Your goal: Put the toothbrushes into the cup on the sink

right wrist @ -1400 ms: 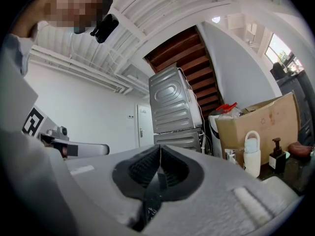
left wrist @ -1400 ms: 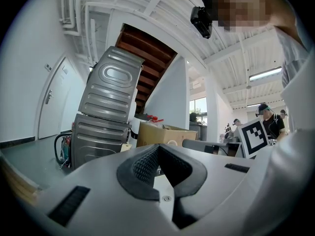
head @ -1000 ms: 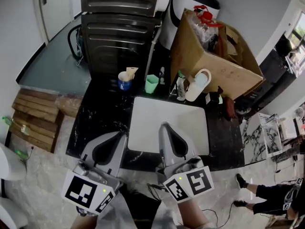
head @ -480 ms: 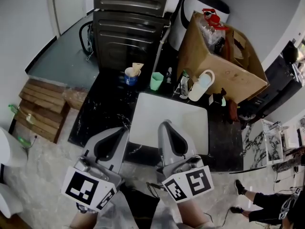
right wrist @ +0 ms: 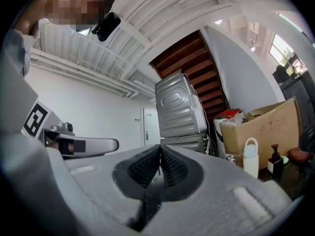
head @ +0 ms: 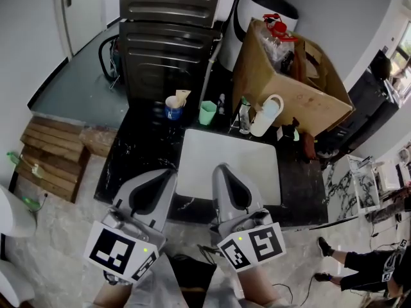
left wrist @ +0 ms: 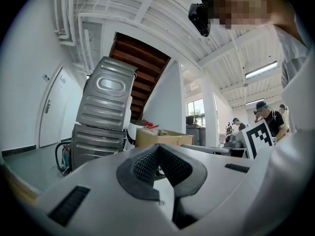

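A white rectangular sink (head: 237, 153) is set into a black marble counter (head: 138, 149). Behind it stand a green cup (head: 207, 112) and a blue-and-white cup (head: 172, 108) with a beige item in it. I cannot make out any toothbrushes. My left gripper (head: 166, 174) hangs over the counter's front edge, left of the sink, shut and empty, pads touching (left wrist: 158, 149). My right gripper (head: 221, 169) is over the sink's front rim, also shut with nothing between its pads (right wrist: 160, 149).
A white jug (head: 266, 115), a clear bottle (head: 244, 117) and small bottles stand behind the sink. An open cardboard box (head: 289, 82) sits at back right and stacked grey machines (head: 170, 37) at the back. A wooden pallet (head: 54, 153) lies left. A person (head: 366, 265) stands at right.
The head view has shifted slightly, so the counter and sink sit a little differently in frame. Both grippers stay shut in nearly the same place.
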{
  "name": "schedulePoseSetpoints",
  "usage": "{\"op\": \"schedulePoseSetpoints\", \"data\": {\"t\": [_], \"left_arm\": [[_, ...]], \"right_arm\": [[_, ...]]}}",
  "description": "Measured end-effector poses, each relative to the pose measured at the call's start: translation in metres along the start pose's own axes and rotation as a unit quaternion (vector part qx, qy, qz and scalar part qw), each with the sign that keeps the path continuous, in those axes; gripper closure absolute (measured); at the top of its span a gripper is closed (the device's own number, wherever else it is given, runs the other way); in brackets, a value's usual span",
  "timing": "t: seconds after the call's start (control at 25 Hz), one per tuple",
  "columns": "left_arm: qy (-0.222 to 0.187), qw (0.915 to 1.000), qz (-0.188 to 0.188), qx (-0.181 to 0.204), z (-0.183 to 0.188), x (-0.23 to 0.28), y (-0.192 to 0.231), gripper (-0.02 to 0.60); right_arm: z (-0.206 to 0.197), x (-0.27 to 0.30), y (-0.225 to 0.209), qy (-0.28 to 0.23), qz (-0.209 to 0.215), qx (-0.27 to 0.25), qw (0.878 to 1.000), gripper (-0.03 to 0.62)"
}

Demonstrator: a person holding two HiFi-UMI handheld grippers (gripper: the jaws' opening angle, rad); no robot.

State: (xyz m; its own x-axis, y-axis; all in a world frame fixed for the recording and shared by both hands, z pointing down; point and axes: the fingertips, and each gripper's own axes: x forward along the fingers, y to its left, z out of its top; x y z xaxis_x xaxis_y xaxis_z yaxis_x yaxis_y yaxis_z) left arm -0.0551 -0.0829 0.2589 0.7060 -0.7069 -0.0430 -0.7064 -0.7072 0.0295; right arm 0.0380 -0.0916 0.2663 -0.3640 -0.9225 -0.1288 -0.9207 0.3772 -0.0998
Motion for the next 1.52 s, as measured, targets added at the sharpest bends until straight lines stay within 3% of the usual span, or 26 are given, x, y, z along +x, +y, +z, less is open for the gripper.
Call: {"op": "schedulePoseSetpoints", "data": {"t": [0.72, 1.52], "left_arm": [[-0.001, 0.9990, -0.044, 0.002, -0.009, -0.021, 0.030, 0.578], [-0.002, 0.9983, -0.058, -0.003, -0.011, -0.019, 0.043, 0.578]], "right_arm": [[-0.008, 0.015, 0.044, -0.011, -0.024, -0.016, 1.000, 0.595], [-0.013, 0.028, 0.046, -0.005, -0.039, -0.022, 0.999, 0.595]]}}
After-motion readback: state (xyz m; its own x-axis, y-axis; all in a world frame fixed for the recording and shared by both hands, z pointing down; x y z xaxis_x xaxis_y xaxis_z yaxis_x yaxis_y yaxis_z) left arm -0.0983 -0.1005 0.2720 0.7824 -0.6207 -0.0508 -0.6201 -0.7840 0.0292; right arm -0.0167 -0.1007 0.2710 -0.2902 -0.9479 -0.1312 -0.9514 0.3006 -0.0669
